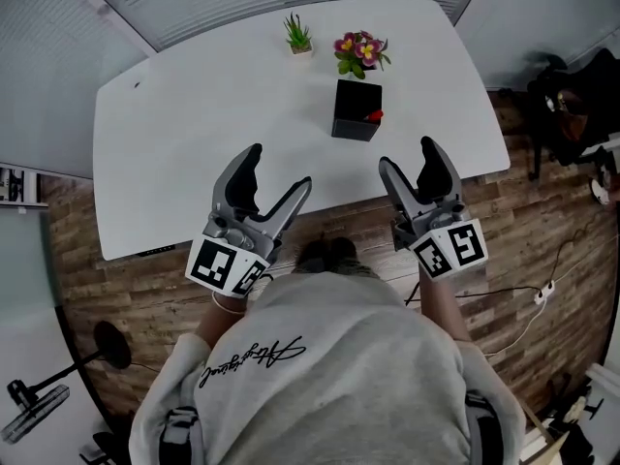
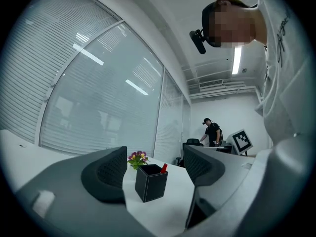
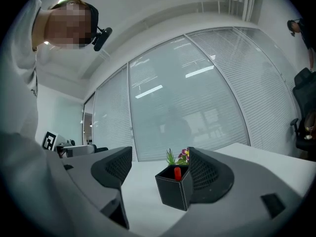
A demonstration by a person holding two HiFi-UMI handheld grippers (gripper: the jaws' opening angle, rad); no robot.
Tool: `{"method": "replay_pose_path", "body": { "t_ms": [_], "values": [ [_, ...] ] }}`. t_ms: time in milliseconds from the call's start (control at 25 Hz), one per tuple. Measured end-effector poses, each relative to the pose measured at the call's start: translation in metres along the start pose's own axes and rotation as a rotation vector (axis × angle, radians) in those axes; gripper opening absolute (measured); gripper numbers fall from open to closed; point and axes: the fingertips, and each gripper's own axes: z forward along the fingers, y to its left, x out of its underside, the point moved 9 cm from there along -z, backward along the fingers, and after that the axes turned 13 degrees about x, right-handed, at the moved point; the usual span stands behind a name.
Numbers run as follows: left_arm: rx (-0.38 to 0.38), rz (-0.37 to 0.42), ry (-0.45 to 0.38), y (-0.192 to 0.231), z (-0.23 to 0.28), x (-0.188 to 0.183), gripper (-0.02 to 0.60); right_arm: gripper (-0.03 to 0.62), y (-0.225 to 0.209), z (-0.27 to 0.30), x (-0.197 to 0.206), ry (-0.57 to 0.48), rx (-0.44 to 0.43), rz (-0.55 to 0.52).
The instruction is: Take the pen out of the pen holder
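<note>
Head view: pen (image 1: 374, 116) in pen holder (image 1: 355, 112), beyond left tool (image 1: 280, 166), right tool (image 1: 406, 153); both wide open, empty.

Jaws of the right tool (image 3: 159, 171) apart, black pen holder (image 3: 173, 192) with red pen (image 3: 177, 173) beyond them.

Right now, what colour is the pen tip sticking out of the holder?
Red. The pen pokes above the black pen holder; clearest in the right gripper view.

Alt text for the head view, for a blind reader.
Left gripper and right gripper, both open and empty, hover at the near edge of a white table. Beyond stands a black pen holder with a red pen inside, flowers and a green plant behind it.
</note>
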Motion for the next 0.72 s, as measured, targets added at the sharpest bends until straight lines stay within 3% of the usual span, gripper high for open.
{"method": "replay_pose_path", "body": {
  "t_ms": [720],
  "values": [
    [-0.079, -0.012, 0.017, -0.006, -0.013, 0.007, 0.345, 0.318, -0.020, 0.061, 0.045, 0.111, -0.041, -0.092]
  ]
}}
